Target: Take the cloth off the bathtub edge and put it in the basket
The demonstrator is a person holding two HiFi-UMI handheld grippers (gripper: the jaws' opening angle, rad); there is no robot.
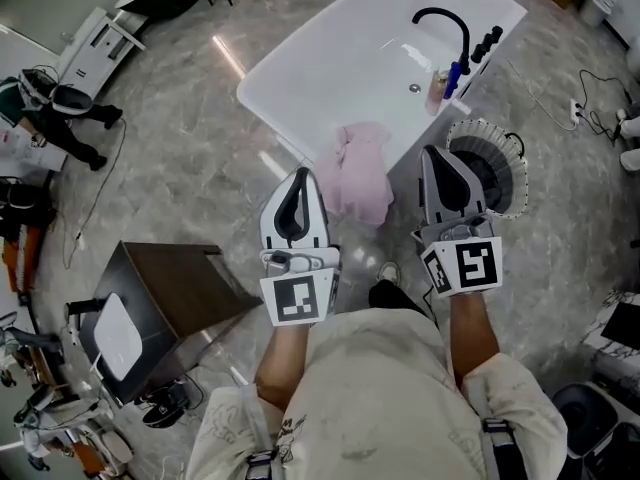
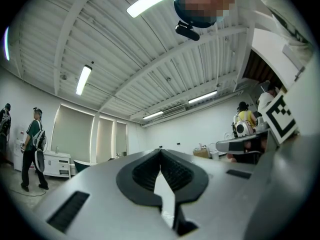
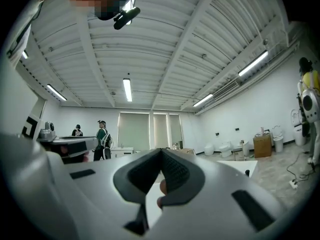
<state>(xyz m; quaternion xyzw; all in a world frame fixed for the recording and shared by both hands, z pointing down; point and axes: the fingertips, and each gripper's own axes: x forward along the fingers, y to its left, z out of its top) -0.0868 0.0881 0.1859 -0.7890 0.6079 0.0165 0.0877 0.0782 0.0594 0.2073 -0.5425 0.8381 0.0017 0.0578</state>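
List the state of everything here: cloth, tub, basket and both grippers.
Cloth: draped over the tub's near edge, untouched.
Tub: no water showing.
Basket: upright beside the tub, no cloth in the part that shows.
Left gripper: shut, empty.
Right gripper: shut, empty.

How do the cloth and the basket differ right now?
The cloth is pink, soft and crumpled, draped over the bathtub edge; the basket is round, white-rimmed, dark inside, standing on the floor. The cloth shows fully; the right gripper partly hides the basket. Both are near the bathtub's closest corner, untouched.
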